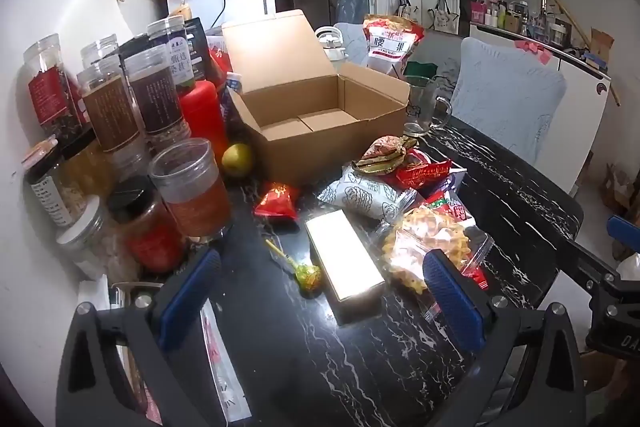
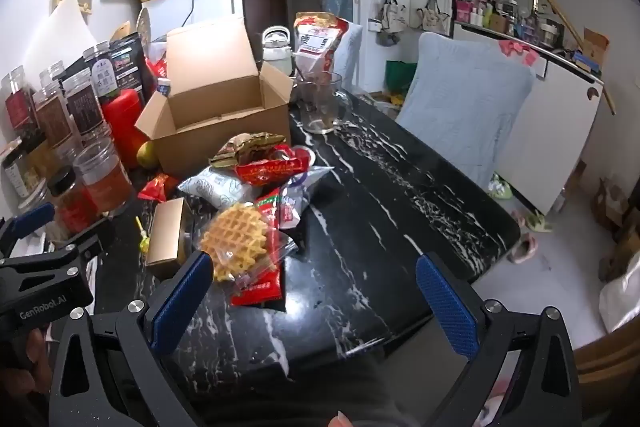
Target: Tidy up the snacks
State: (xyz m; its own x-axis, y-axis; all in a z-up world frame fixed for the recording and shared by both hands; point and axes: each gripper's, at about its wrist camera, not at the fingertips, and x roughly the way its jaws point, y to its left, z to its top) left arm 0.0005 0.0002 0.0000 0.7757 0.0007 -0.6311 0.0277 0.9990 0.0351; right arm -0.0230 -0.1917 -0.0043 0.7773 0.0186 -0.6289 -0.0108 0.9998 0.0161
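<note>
An open, empty cardboard box (image 1: 320, 123) stands on the black marble table (image 1: 500, 179); it also shows in the right wrist view (image 2: 216, 131). In front of it lies a pile of snacks: a gold box (image 1: 344, 263) (image 2: 166, 239), a waffle pack (image 1: 424, 247) (image 2: 240, 247), a white patterned pack (image 1: 360, 195) (image 2: 216, 189), red packets (image 1: 424, 171) (image 2: 272, 167), a small red packet (image 1: 276, 201) and a lollipop (image 1: 306, 275). My left gripper (image 1: 320, 299) is open and empty just before the gold box. My right gripper (image 2: 316, 303) is open and empty, its left finger close to the waffle pack.
Several jars and bottles (image 1: 120, 131) crowd the table's left side, with a red bottle (image 1: 204, 115) and a green fruit (image 1: 238, 159). A glass mug (image 1: 426, 107) and a tall snack bag (image 1: 390, 43) stand behind the box. A chair with blue cover (image 2: 464, 103) is at the right.
</note>
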